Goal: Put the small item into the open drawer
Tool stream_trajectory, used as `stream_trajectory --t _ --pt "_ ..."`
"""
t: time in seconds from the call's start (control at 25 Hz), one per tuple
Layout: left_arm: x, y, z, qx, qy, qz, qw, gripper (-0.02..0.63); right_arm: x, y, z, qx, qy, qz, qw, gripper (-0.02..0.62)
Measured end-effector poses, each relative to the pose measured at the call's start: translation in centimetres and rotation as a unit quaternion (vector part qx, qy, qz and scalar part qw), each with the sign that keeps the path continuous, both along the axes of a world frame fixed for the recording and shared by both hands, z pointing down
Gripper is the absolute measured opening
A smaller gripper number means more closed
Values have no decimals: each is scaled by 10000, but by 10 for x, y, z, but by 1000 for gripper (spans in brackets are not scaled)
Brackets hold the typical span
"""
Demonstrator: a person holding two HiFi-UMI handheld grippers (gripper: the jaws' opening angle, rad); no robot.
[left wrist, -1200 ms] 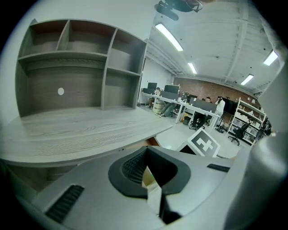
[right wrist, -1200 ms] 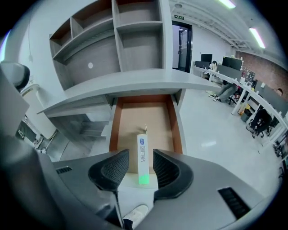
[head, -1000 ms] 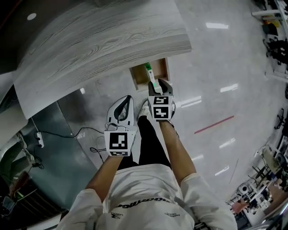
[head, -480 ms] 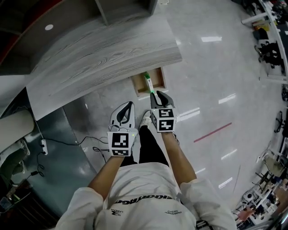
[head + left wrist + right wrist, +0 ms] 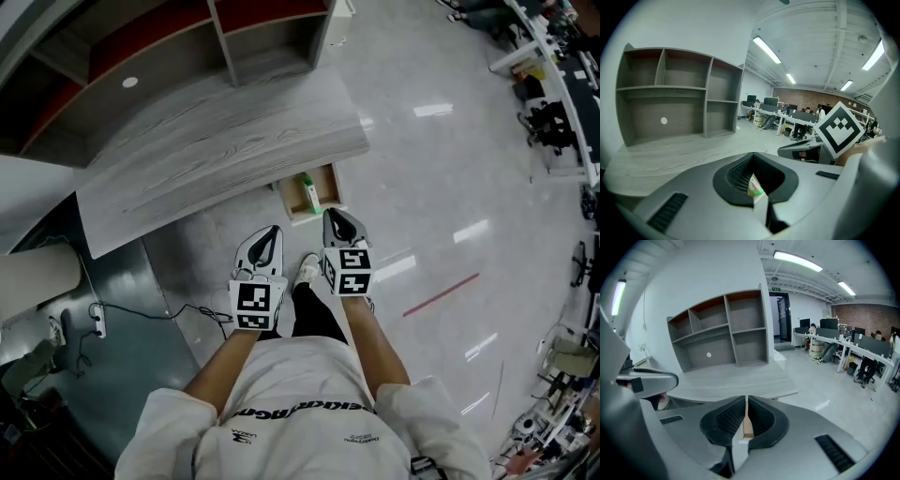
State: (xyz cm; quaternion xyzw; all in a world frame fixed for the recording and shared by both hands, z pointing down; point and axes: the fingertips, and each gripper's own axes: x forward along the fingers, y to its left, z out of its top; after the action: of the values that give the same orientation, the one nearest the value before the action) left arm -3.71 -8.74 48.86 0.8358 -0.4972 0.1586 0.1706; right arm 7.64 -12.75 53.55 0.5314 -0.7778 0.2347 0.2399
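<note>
Polished grey floor (image 5: 441,169) surrounds a curved wood-grain table (image 5: 216,141) with an empty shelf unit (image 5: 262,37) standing at its back. The drawer (image 5: 335,185) projects open from under the table's front edge, which leaves its compartment accessible from above. The small item (image 5: 308,190), green and white, lies lengthwise inside the drawer on its floor, apart from both grippers; by this evidence the placing step is judged complete. The right gripper (image 5: 336,220) sits just on the near side of the drawer front and above it. Its jaws have just been closing and now stand nearly together, with only a thin slit between the pads and nothing held; the wood visible through the slit belongs to the drawer beyond. This posture is consistent with a release already made and the tool brought to a compact rest state. The left gripper (image 5: 270,232) is held beside the right one, also clear of the drawer, jaws brought together at the tips and empty; it has no evident role, since one gripper suffices for an item of this kind. The drawer is not yet pushed in.
</note>
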Motion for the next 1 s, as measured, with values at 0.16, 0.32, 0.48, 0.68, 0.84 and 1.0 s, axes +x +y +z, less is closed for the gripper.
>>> stream_trajectory --t 0.16,0.32,0.48,0.68,0.84,1.0 --pt "-4 -1 -18 146 58 0 9999 11 -5 6 -33 239 -29 -14 9997 40" --pt "-7 1 -42 293 137 -30 9995 11 -13 12 -70 515 -86 -60 9986 32" --pt "-4 2 -72 506 96 139 9986 11 -19 15 -108 911 -21 -144 9957 32" --pt "-5 3 -96 709 104 215 9972 11 -26 20 -150 1329 -84 -216 9909 32" --pt "-1 3 -118 841 185 211 9961 11 -26 23 -181 1593 -230 -199 9868 32" --pt "3 7 -142 1004 229 226 9944 11 -26 33 -206 1814 -278 -216 9828 32"
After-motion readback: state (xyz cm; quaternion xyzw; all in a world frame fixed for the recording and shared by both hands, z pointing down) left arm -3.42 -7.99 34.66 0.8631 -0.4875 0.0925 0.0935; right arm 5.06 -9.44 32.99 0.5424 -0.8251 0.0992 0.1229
